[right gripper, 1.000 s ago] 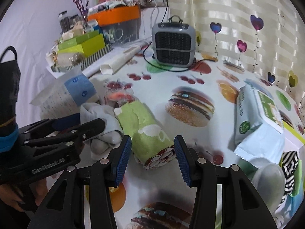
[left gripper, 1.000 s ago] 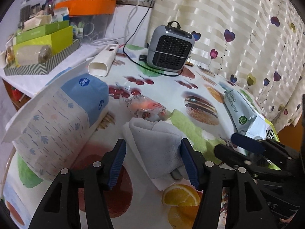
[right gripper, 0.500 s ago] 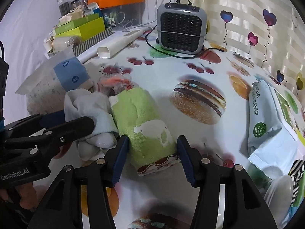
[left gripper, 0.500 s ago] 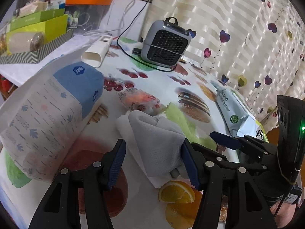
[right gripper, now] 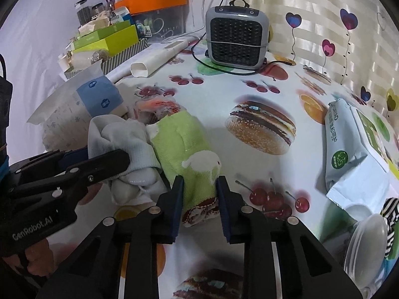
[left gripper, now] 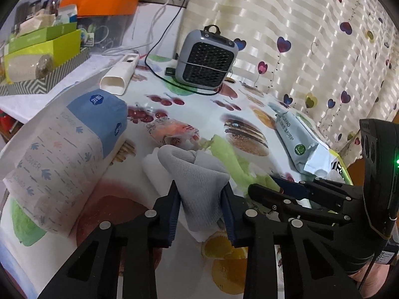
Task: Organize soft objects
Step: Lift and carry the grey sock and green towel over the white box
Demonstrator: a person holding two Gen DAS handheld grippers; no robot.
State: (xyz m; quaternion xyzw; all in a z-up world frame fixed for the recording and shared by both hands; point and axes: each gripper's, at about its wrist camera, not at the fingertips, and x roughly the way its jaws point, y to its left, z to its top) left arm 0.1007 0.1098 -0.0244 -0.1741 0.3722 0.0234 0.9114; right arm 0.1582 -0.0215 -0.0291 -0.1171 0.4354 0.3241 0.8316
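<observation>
Jaws of the left gripper (left gripper: 200, 199) had just closed onto the grey cloth (left gripper: 197, 174) lying on the desk (left gripper: 199, 114); the right gripper (right gripper: 199, 194) had likewise just squeezed the green rolled towel (right gripper: 184, 149) just beside it. Only the right view showed the towel's white sheep patch and a striped item (right gripper: 389, 214) at the edge.

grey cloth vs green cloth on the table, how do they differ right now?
The grey cloth is plain grey, bunched loosely; the green cloth is a tighter roll, lime with a white patch. The left gripper pinches the grey one, the right gripper the green one. They share soft fabric, lie side by side, and both jaws have just closed onto them.
</observation>
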